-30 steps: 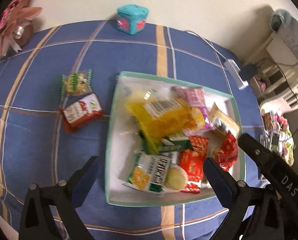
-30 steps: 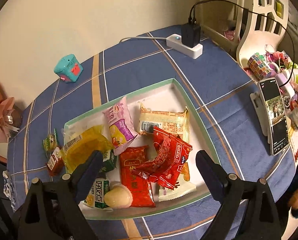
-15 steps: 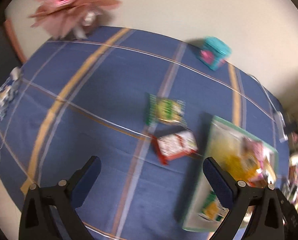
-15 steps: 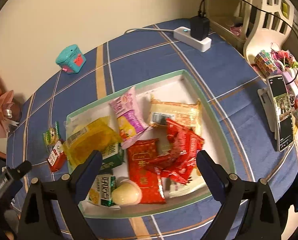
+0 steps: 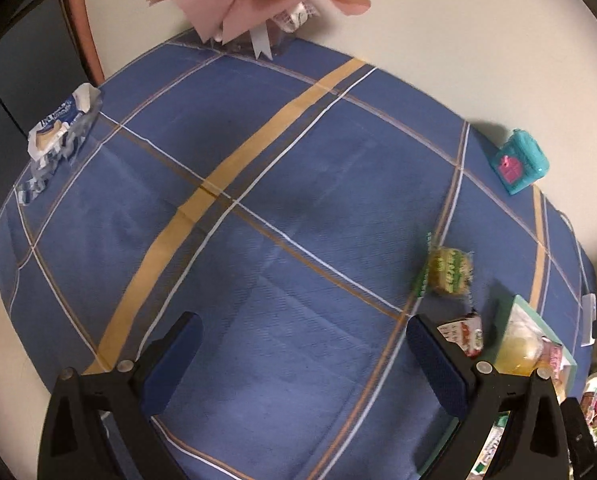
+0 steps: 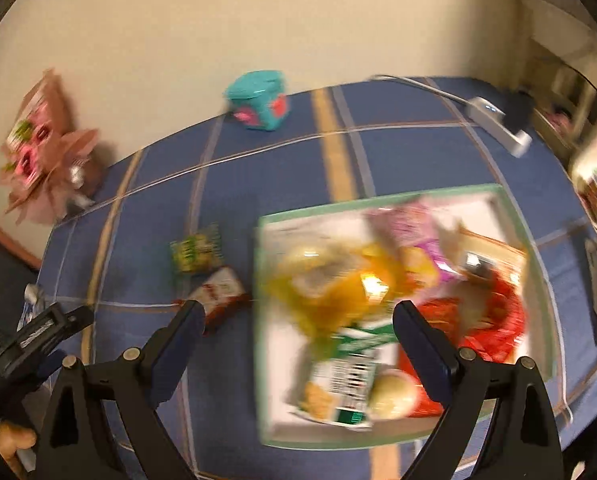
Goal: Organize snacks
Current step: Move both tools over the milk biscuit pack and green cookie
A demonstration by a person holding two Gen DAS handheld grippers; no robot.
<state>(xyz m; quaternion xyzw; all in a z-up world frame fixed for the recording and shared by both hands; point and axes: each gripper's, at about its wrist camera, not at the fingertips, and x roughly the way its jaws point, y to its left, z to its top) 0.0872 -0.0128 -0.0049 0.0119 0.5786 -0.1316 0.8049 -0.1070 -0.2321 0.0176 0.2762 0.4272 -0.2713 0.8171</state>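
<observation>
Both your grippers are wide open and empty: the left gripper (image 5: 304, 360) hangs over bare tablecloth (image 5: 258, 208), the right gripper (image 6: 298, 340) over the near-left edge of the tray (image 6: 263, 320). 2 snacks lie outside it, touching each other: the green packet (image 6: 196, 253) and the red-and-white packet (image 6: 222, 294). The right view is blurred, so a hurried close could catch the tray rim or pinch both packets together.
</observation>
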